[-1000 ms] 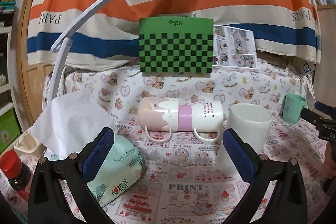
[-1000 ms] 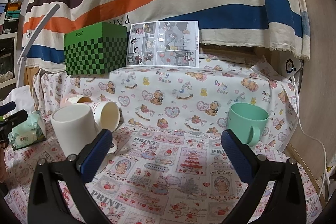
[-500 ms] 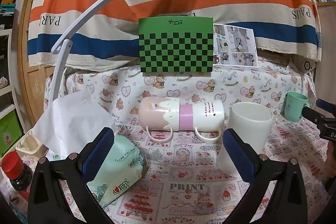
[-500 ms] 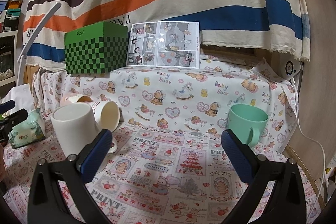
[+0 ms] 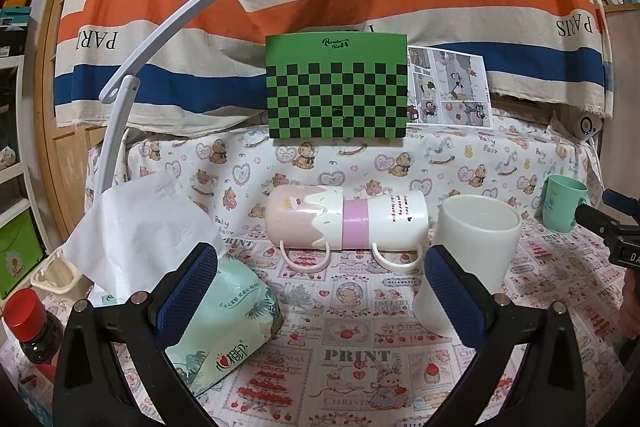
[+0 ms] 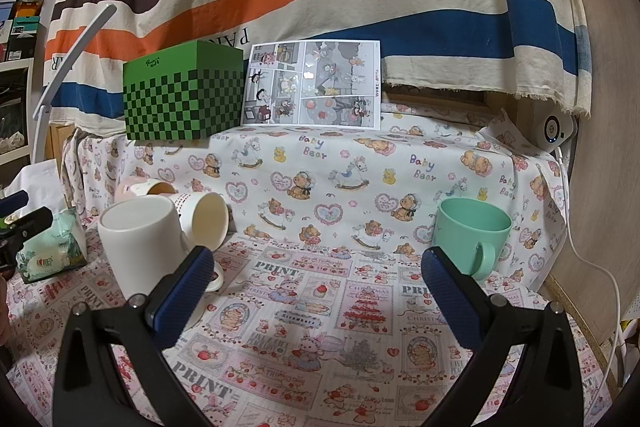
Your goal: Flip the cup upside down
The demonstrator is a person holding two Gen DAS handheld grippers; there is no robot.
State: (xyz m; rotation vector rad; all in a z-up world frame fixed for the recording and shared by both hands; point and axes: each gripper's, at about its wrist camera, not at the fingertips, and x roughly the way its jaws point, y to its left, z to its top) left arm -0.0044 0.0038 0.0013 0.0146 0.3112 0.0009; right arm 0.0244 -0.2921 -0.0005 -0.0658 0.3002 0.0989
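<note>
A white cup (image 5: 476,251) stands upright, mouth up, just beyond my left gripper's right finger; it also shows in the right wrist view (image 6: 140,243). A mint green cup (image 6: 472,231) stands upright at the right; it also shows in the left wrist view (image 5: 562,203). Two mugs lie on their sides: a pink one (image 5: 300,223) and a white one with a pink band (image 5: 388,223). My left gripper (image 5: 320,291) is open and empty. My right gripper (image 6: 316,287) is open and empty, between the white and green cups.
A tissue pack (image 5: 224,323) with a tissue sticking out lies at the left. A red-capped bottle (image 5: 28,323) and a small basket (image 5: 56,279) stand far left. A green checkered box (image 5: 336,87), a picture card (image 6: 312,87) and a white lamp arm (image 5: 160,31) are behind.
The left wrist view has shifted slightly, as if the left gripper rose or tilted a little. The right gripper has barely moved. Both stay open.
</note>
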